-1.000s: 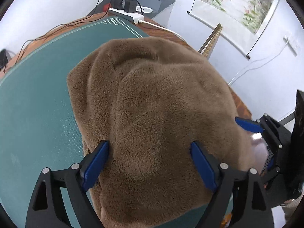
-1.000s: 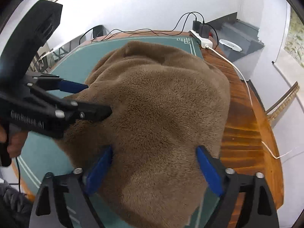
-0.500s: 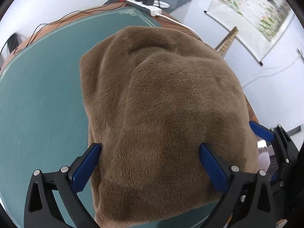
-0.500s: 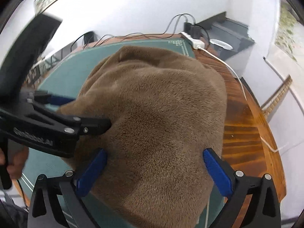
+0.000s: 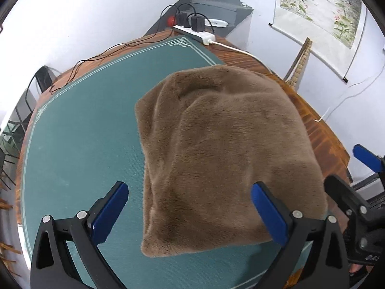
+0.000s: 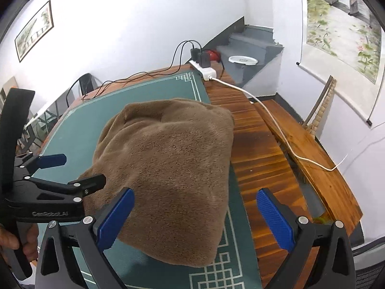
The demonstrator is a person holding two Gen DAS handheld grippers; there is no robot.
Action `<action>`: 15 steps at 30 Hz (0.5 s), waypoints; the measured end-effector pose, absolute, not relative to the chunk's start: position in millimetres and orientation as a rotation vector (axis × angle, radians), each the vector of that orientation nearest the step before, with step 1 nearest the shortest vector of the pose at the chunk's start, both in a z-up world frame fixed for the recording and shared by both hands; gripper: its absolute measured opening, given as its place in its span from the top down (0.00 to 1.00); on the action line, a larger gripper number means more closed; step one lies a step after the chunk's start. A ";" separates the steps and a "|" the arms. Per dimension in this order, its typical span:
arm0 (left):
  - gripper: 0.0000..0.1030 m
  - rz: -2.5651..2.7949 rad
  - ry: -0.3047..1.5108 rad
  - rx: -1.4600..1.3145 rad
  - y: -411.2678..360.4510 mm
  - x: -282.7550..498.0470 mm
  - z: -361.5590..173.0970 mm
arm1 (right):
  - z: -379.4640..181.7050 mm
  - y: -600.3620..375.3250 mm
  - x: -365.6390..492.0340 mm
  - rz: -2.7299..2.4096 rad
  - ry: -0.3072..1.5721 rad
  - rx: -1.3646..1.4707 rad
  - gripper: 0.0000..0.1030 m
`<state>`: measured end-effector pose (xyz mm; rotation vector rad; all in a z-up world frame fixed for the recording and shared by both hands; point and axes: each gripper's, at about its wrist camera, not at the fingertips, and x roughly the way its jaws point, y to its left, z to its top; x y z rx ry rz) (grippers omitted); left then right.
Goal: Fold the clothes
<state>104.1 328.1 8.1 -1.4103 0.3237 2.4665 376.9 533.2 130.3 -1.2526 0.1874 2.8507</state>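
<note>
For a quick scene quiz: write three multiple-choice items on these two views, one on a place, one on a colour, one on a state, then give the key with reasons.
1. Where does the brown garment lie?
A. On the green mat, reaching onto the wood at one side
B. On the stairs
C. On the floor

2. What colour are the pads of each hand-held gripper?
A. Red
B. Blue
C. Yellow

3. How does the right hand-held gripper stand?
A. Shut on the garment
B. Shut on a cable
C. Open, holding nothing

Key: 1 A, the green mat shows around it and its far side overlaps the wooden table. 2 B, blue pads show in both views. 3 C, its fingers stand wide apart with no fabric pinched between them.
</note>
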 end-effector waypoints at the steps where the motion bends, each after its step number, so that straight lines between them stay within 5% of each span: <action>1: 0.01 2.461 0.323 -1.409 327.9 105.8 9.5 | 129.1 534.6 377.8 2.841 0.188 -1.251 0.00; 15: 0.01 2.492 0.311 -1.426 337.3 109.9 15.7 | 120.4 547.0 389.2 2.784 0.210 -1.300 0.00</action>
